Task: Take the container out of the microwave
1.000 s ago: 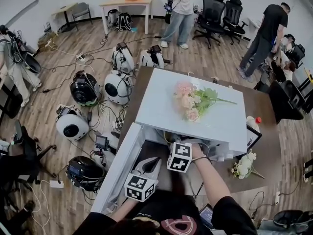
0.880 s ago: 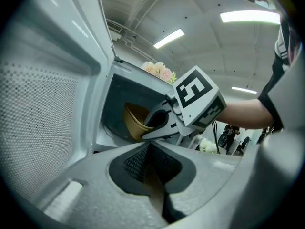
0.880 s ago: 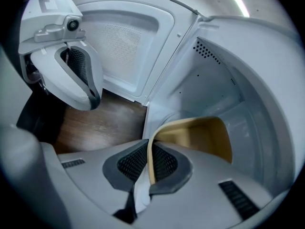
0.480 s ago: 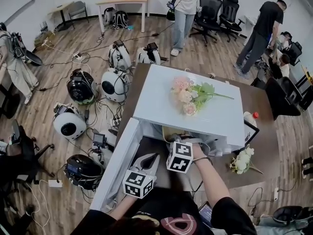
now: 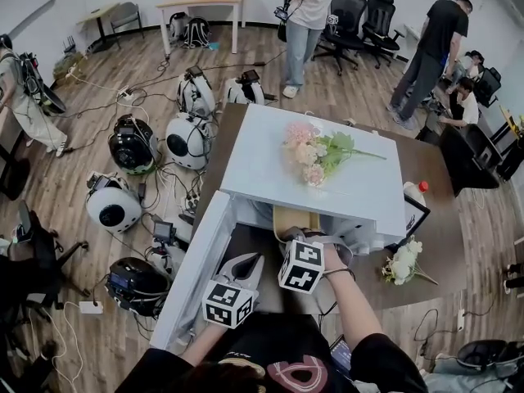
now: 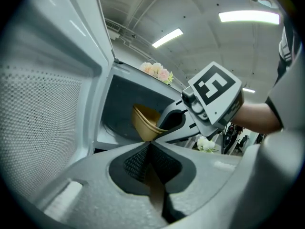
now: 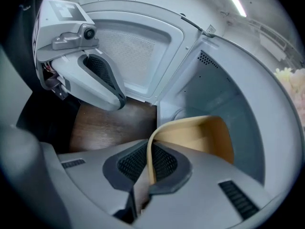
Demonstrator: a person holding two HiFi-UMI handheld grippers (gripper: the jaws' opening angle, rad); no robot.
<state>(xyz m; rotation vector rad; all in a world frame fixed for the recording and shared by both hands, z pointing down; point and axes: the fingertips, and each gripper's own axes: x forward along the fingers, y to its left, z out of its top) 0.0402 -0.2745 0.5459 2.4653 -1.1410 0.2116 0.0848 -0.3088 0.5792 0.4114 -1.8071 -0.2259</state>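
A tan, thin-walled container point(image 5: 293, 219) sits tilted in the mouth of the white microwave point(image 5: 270, 162), partly out of the cavity. My right gripper point(image 5: 297, 239) is shut on its near rim; the wall point(image 7: 200, 137) runs between the pads point(image 7: 164, 168). From the left gripper view the container point(image 6: 145, 123) hangs from the right gripper point(image 6: 164, 128) in front of the dark cavity. My left gripper point(image 5: 248, 262) hovers beside the open door point(image 5: 201, 268), jaws shut point(image 6: 150, 147) and holding nothing, a little left of the container.
Pink flowers point(image 5: 315, 154) lie on the microwave's top. The brown table point(image 5: 434, 178) also carries a red-capped bottle point(image 5: 416, 193) and white flowers point(image 5: 401, 264). Round machines and cables point(image 5: 135, 146) cover the floor to the left. People stand at the back.
My right gripper has drawn back toward me and slightly up, so the tan container now shows at the microwave's mouth. The left gripper has stayed where it was.
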